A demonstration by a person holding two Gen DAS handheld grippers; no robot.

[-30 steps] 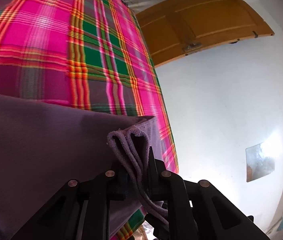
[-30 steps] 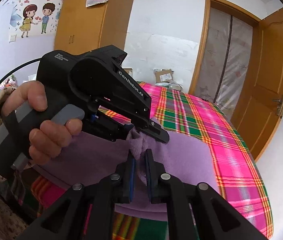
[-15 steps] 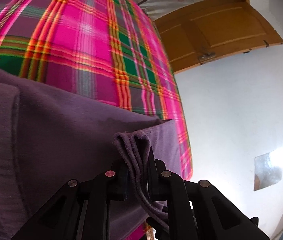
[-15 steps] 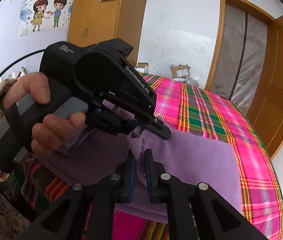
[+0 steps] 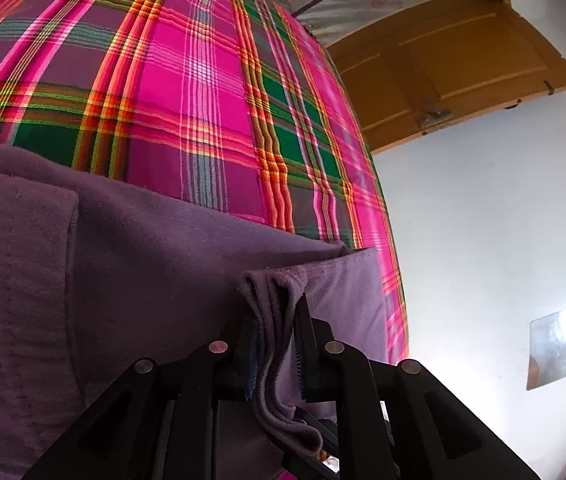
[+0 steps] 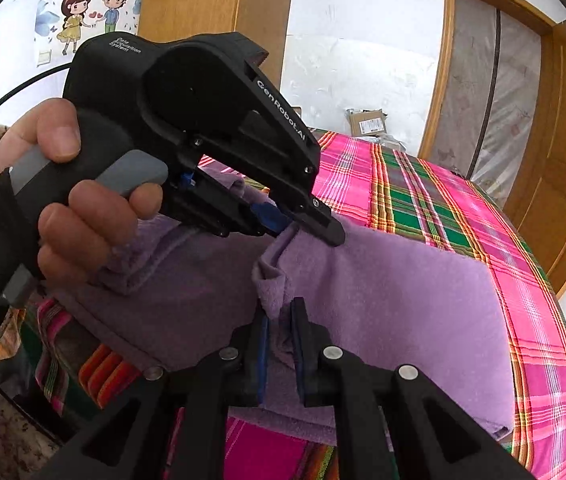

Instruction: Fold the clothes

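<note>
A purple fleece garment (image 6: 395, 300) lies spread on a bed with a pink and green plaid cover (image 6: 435, 204). My right gripper (image 6: 281, 322) is shut on a bunched fold of the garment. My left gripper (image 6: 303, 226), held in a hand, is shut on the same edge a little farther along. In the left wrist view the left gripper (image 5: 277, 334) pinches several layers of the purple garment (image 5: 123, 264), which drapes to the left over the plaid cover (image 5: 203, 92).
A wooden door (image 6: 563, 184) stands at the right of the bed and also shows in the left wrist view (image 5: 443, 72). A wooden wardrobe (image 6: 219, 12) and a cardboard box (image 6: 369, 122) stand behind the bed. White wall lies right of the bed.
Both grippers, still shut on the garment's edge, have moved forward over the bed. More plaid cover shows ahead of the left gripper and the garment spreads wider.
</note>
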